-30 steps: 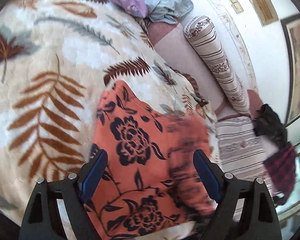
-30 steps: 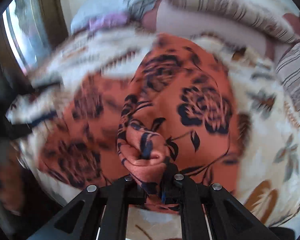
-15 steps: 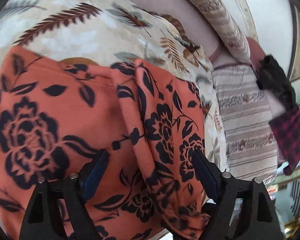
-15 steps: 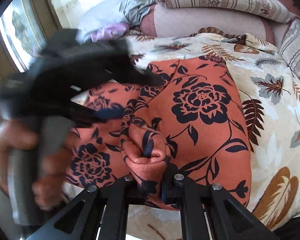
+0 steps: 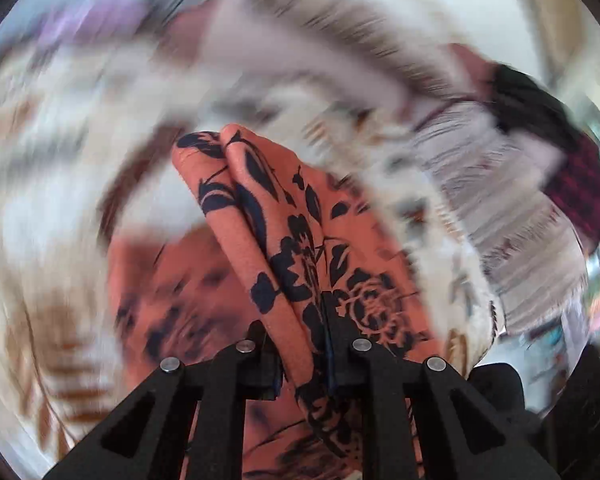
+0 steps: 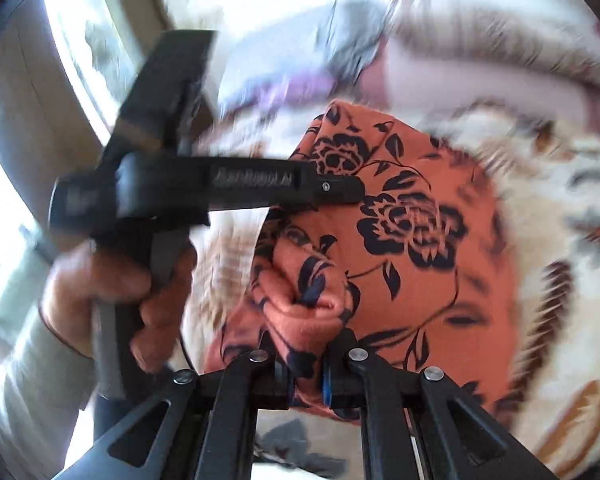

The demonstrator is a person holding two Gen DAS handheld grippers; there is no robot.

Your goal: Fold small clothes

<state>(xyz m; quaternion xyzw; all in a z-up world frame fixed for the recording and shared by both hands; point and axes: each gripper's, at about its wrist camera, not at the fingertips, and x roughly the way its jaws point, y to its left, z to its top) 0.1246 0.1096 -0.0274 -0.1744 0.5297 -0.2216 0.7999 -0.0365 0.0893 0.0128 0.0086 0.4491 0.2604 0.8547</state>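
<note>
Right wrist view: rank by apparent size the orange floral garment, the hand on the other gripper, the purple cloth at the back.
1. orange floral garment, largest by far.
2. hand, though it sits close to the camera, so unsure.
3. purple cloth, a blurred, far-off sliver.

Both tools are matte black plastic. The right gripper [image 6: 306,376] has angular, cut-out finger arms with silver round screws and blue pads. The left gripper [image 6: 340,190] bears a raised, unreadable label, a small screw, and a grey handle. The hand [image 6: 112,292] wears a pale grey sleeve [image 6: 28,392].
</note>
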